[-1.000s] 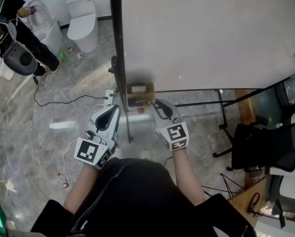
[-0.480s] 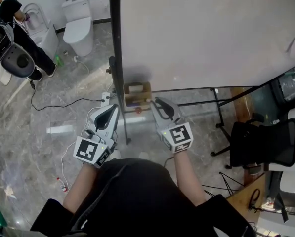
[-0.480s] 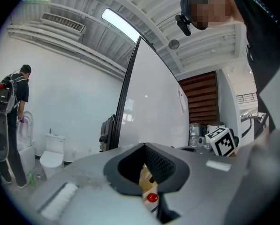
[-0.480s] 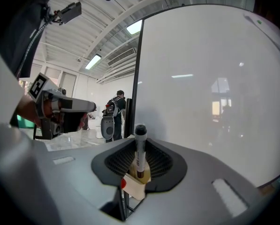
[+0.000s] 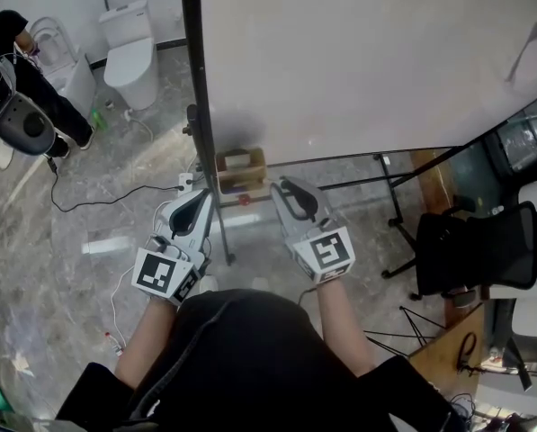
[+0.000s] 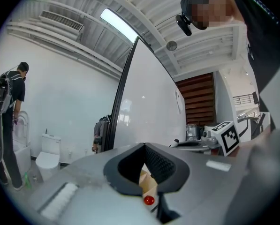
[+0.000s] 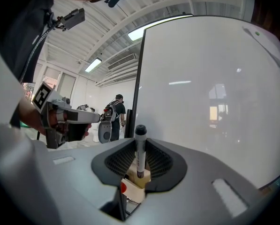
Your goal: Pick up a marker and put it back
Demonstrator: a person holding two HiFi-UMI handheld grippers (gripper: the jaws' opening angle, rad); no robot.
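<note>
Right gripper (image 7: 140, 148) grasps black-capped marker (image 7: 140, 154) upright, just beside cardboard box (image 5: 240, 170) at lower-left corner of whiteboard (image 5: 367, 61). Left gripper (image 6: 144, 146) clenched, empty.

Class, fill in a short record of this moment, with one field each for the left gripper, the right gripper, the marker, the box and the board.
Left gripper: jaws together, nothing between them
Right gripper: closed on the marker
Marker: upright between the right jaws, black cap on top
Cardboard box: small, at the whiteboard's lower edge, just ahead of both grippers
Whiteboard: large, dark frame, no writing visible
</note>
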